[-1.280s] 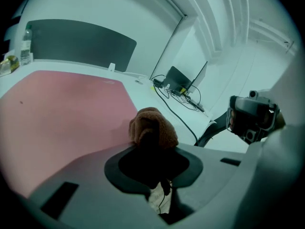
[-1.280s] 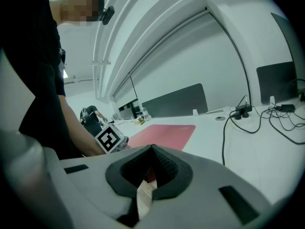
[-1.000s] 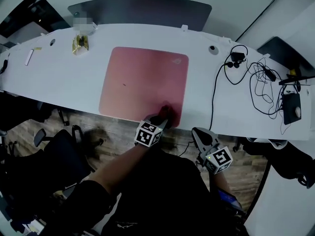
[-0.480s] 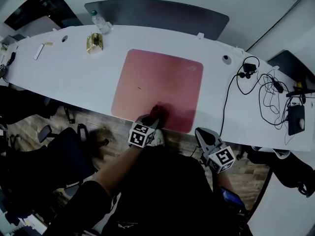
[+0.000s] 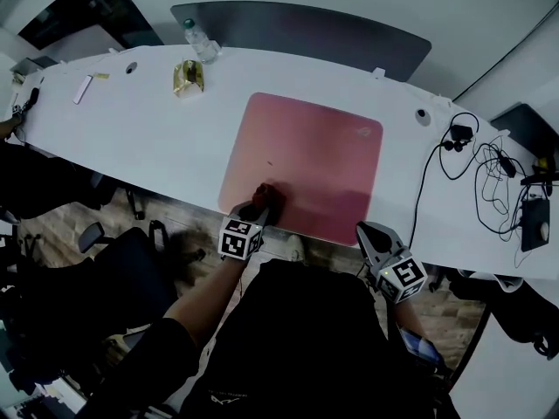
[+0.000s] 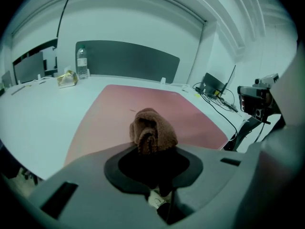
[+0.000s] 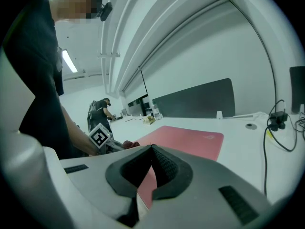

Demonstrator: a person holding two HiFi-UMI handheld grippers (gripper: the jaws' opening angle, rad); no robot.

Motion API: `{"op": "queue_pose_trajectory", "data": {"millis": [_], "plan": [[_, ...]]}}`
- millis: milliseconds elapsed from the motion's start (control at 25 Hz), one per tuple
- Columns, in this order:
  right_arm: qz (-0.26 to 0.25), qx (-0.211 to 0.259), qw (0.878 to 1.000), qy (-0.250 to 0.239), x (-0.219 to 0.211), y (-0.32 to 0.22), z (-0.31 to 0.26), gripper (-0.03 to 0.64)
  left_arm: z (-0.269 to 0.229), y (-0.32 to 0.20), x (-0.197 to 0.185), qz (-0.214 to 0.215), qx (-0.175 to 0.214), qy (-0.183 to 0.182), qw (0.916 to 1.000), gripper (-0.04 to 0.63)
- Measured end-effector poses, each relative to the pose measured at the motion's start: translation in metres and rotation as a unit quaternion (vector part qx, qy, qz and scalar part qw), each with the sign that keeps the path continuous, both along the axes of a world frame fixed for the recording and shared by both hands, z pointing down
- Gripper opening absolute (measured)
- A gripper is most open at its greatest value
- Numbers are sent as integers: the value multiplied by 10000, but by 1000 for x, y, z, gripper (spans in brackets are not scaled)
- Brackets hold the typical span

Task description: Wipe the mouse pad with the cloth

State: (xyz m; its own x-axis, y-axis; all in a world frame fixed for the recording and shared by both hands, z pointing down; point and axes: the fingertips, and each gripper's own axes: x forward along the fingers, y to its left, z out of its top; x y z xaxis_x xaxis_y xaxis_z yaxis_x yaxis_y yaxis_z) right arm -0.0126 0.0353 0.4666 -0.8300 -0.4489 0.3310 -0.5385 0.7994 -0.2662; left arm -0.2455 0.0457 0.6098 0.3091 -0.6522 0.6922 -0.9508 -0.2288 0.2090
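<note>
The left claw point(image 5: 257, 209) is clamped on a bunched brown cloth point(image 6: 152, 128), which rests on the pink mouse pad point(image 5: 319, 151) near the pad's front edge, towards its left corner. The right claw point(image 5: 365, 232) is closed and empty, and it is held just off the table's point(image 5: 140, 138) front edge by the pad's right corner.

One mouse pad point(image 5: 301, 168), one cloth point(image 6: 152, 130), one water bottle point(image 5: 199, 42), and two tools: left tool point(image 5: 259, 206), right tool point(image 5: 367, 231).

My head view comes through dim and bluish: the long white desk top point(image 5: 148, 138) is brightest, the brown wooden floor point(image 5: 61, 221) near me sinks into shadow. Both gripper views bow towards black corners; a ceiling strip light point(image 7: 69, 61) glows at left.
</note>
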Motion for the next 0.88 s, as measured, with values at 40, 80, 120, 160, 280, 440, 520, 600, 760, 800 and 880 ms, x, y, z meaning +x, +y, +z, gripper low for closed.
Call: {"op": "queue_pose_trajectory", "data": {"millis": [40,80,120,160,280,440,520,600,760,800,880], "plan": [[5,14,10000,-12,-3,-2,0,23,0,1,-11,-97,-3,-34,9999,83],[4,20,10000,-18,-6,-3,0,23,0,2,-22,-195,0,-72,9998,83],[-3,25,10000,-21,-10,-5,0,23,0,2,-33,-292,8,-109,9995,83],[-18,34,10000,-16,-13,-7,1,23,0,3,-44,-390,21,-141,9991,83],[-50,77,10000,-3,-22,-13,1,23,0,5,-78,-702,44,-236,9972,84],[-17,48,10000,-2,-32,-19,0,23,0,11,-118,-1041,86,-367,9939,84],[24,39,10000,-16,-35,-21,-1,23,0,13,-131,-1122,129,-383,9929,84],[61,44,10000,-9,-37,-21,-1,23,-1,14,-139,-1149,171,-380,9925,84],[165,36,9999,38,-32,-23,0,23,-1,14,-152,-1400,203,-389,9892,84],[205,36,9998,42,-30,-24,0,23,-1,13,-156,-1514,213,-334,9877,84],[304,33,9995,40,-26,-26,0,23,-3,7,-164,-1695,249,-223,9850,84]]}}
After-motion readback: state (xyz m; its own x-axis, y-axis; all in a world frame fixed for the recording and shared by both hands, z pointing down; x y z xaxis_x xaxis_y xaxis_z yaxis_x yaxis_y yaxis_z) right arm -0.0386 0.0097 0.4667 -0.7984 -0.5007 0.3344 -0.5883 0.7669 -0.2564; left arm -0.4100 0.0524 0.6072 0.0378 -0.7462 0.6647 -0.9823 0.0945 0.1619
